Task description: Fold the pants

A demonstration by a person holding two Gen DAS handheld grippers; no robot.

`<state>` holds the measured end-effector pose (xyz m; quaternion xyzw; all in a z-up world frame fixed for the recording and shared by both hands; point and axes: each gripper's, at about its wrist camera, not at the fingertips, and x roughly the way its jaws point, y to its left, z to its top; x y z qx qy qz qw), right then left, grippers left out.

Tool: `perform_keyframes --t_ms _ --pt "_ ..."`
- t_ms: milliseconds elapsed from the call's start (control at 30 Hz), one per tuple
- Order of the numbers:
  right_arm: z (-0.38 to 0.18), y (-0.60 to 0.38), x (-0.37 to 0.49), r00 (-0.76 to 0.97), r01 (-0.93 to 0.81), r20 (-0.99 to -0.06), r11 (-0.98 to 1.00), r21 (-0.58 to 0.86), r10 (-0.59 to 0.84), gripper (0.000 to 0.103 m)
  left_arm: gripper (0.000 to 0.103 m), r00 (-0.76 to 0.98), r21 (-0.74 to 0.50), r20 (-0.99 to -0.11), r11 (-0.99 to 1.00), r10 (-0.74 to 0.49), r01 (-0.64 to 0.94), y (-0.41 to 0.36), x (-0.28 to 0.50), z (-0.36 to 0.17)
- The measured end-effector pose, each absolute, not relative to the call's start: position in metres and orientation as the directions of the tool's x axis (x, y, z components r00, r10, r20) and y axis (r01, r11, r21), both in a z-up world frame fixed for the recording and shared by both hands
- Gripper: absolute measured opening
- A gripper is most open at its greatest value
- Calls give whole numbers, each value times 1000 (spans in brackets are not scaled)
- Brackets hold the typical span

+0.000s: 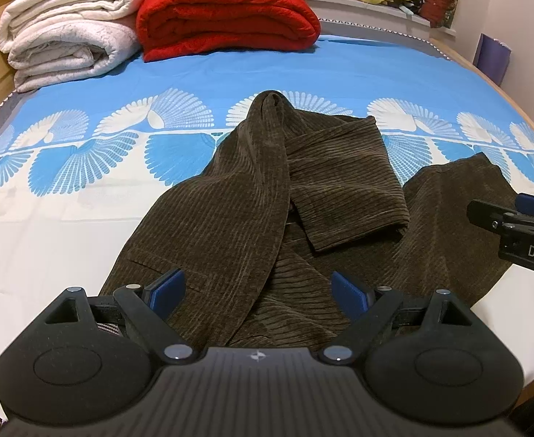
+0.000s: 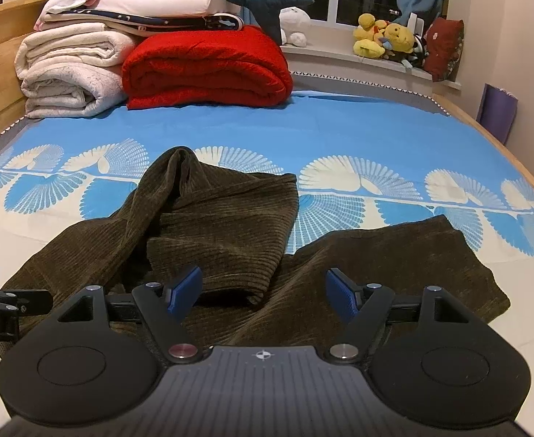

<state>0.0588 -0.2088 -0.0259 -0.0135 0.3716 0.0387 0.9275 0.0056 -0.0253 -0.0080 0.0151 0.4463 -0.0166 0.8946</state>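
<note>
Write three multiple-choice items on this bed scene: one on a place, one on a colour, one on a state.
1. Where does the red blanket lie?
A. Right of the white blanket stack
B. On the pants
C. On the windowsill

2. What colour are the pants?
A. Blue
B. Dark brown
C. White

3. How do the right tongs stand?
A. Shut on the pants
C. Shut on a blanket
B. Open, holding nothing

Key: 1 A, it sits beside the stack at the bed's far end; 2 B, brown corduroy; 3 B, blue pads apart above the cloth.
</note>
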Motion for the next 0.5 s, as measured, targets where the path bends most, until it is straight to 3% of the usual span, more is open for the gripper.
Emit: perform_keyframes --t_ms 400,467,500 --pt "-31 -202 61 713 -89 -699 996 -6 59 77 90 604 9 -796 999 -19 43 -25 5 -8" --pt "-32 -202 62 711 -82 -701 997 -7 54 77 80 608 8 -793 999 -23 48 -24 4 -7" --pt "-32 -203 63 709 -79 -703 997 -1 56 76 67 616 7 -787 999 -25 50 -22 4 -5"
